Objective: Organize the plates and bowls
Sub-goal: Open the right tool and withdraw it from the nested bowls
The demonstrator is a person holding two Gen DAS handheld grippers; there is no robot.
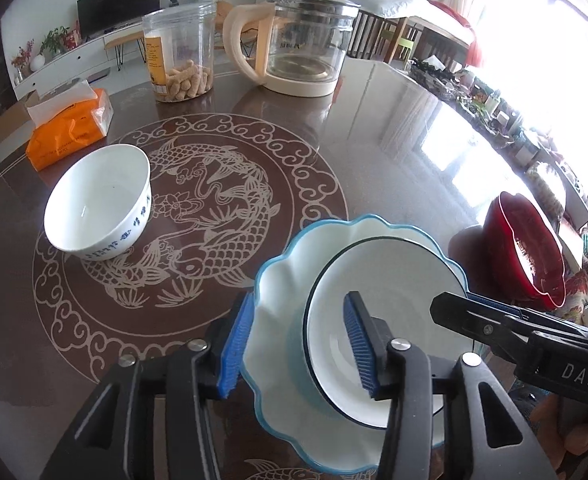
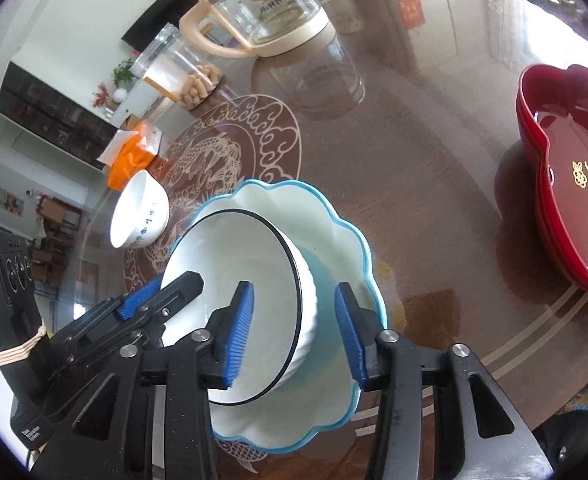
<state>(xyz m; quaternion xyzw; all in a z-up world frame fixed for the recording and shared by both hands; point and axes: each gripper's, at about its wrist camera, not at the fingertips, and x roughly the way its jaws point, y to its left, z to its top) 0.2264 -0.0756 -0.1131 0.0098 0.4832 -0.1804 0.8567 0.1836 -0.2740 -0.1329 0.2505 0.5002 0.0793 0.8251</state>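
A white bowl with a black rim (image 1: 394, 280) sits tilted inside a scalloped white plate with a blue edge (image 1: 294, 256) on the brown table. My left gripper (image 1: 298, 346) is open, one pad outside the plate's left edge and the other inside the bowl. From the right, my right gripper (image 1: 466, 300) reaches the bowl's far rim. In the right wrist view the right gripper (image 2: 294, 332) is open astride the bowl's (image 2: 221, 248) ribbed wall, with a gap on both sides, above the plate (image 2: 334, 232). The left gripper (image 2: 165, 288) shows at the bowl's left rim. A small white bowl with blue characters (image 1: 97, 208) stands apart to the left.
A red lobed tray (image 2: 566, 184) sits at the right near the table's edge. At the back stand a glass kettle (image 1: 306, 40), a clear jar of snacks (image 1: 179, 52) and an orange tissue pack (image 1: 69, 132). The fish medallion (image 1: 197, 216) is bare between the two bowls.
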